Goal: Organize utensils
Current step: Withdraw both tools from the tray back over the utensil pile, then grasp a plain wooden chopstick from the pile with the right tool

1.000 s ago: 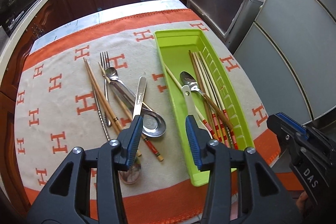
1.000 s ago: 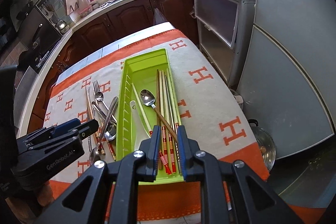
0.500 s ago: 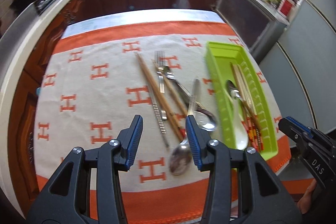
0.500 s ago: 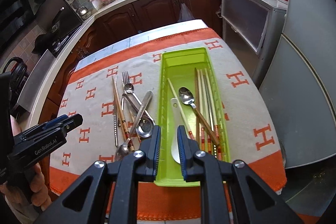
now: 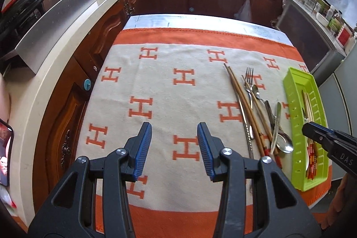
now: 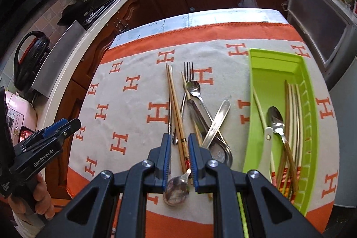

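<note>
Utensils (image 6: 196,117) partly sorted: several lie in green tray (image 6: 252,126), pile remains on cloth; left gripper (image 5: 174,144) half-open, empty; right gripper (image 6: 180,156) narrowly parted over chopsticks (image 6: 176,108), gripping nothing.

Loose utensils (image 6: 189,108) piled beside green tray (image 6: 276,64)

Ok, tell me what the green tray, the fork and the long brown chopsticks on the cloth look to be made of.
Green tray: apparently moulded plastic, with a uniform lime colour, a soft sheen and slotted walls.
Fork: polished metal, probably stainless steel, silver with bright glints.
Brown chopsticks: likely wood or bamboo, with a matte tan surface; no grain can be made out.
</note>
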Available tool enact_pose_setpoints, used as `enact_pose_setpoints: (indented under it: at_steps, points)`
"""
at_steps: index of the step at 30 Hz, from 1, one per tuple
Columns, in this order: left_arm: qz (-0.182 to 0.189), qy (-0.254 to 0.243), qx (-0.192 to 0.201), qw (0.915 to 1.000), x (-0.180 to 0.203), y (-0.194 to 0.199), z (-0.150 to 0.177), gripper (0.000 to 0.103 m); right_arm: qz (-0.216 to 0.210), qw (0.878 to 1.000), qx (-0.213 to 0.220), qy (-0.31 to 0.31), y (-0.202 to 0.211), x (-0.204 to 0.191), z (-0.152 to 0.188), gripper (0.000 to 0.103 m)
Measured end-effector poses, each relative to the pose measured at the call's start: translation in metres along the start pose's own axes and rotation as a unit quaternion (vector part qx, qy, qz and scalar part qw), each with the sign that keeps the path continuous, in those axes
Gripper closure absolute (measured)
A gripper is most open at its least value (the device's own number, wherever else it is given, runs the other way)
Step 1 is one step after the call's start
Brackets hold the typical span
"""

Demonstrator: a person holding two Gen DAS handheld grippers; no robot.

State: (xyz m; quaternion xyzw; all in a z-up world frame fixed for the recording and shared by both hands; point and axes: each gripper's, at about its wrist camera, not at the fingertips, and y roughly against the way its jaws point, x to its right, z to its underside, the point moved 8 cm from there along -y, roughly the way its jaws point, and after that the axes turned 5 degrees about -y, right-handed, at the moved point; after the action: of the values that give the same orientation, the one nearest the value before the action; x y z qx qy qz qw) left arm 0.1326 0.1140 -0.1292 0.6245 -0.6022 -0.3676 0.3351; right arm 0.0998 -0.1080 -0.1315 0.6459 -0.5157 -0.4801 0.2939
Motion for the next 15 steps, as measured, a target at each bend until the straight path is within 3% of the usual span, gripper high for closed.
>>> enact_pose_setpoints:
  at_steps: [9,15]
  points:
    - [0.010,0.011,-0.037,0.9992,0.004,-0.051,0.004,0.064,-0.011,0.997,-0.078,0.022,-0.070,-0.005,0.004,0.087]
    - [0.032,0.004,-0.046,0.9984,0.018,-0.068,0.007,0.064,0.002,0.995,-0.092,0.029,-0.091,0.000,0.007,0.090]
